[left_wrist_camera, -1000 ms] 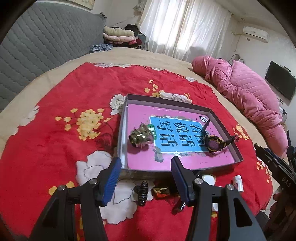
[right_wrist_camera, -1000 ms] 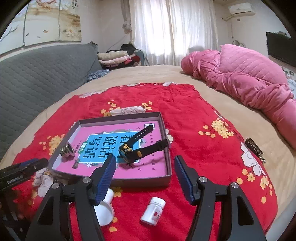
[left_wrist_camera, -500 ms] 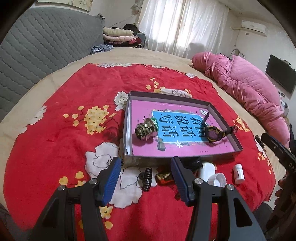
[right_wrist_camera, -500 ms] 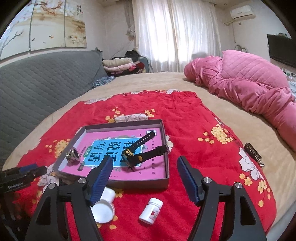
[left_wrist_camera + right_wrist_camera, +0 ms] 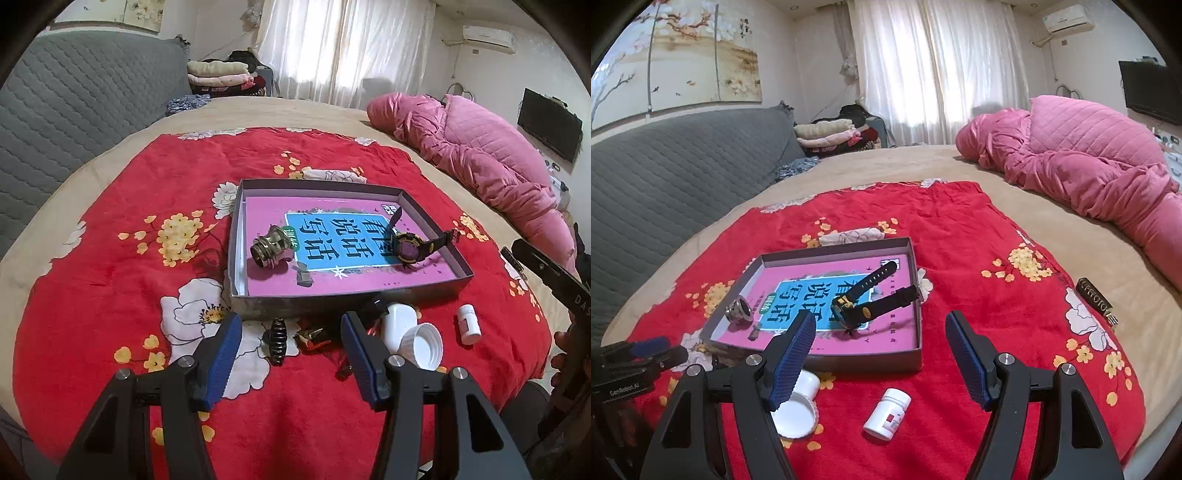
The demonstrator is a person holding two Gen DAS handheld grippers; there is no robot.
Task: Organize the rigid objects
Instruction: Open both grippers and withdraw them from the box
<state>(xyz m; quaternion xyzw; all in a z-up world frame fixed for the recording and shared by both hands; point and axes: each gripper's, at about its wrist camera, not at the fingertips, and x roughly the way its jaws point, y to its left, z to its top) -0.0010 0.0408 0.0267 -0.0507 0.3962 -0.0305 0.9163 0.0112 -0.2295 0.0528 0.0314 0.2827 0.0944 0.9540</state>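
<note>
Grippers poised over loose items beside the half-filled box

Left gripper (image 5: pixel 291 354) hovers with fingers spread wide and empty above the black hair clip (image 5: pixel 277 341) and a small crumpled wrapper (image 5: pixel 313 338); further right lie a white jar (image 5: pixel 397 325), its lid (image 5: pixel 424 345) and the small pill bottle (image 5: pixel 887 413), all on the red cloth (image 5: pixel 110 277) just outside the box (image 5: pixel 332 299), which already holds a metal ring (image 5: pixel 269 250) and the watch (image 5: pixel 864 302); the right gripper (image 5: pixel 879 358) is likewise wide and empty. A likely risk: round bottles may roll on soft bedding if nudged, and the clip may slip from a skewed pinch
</note>
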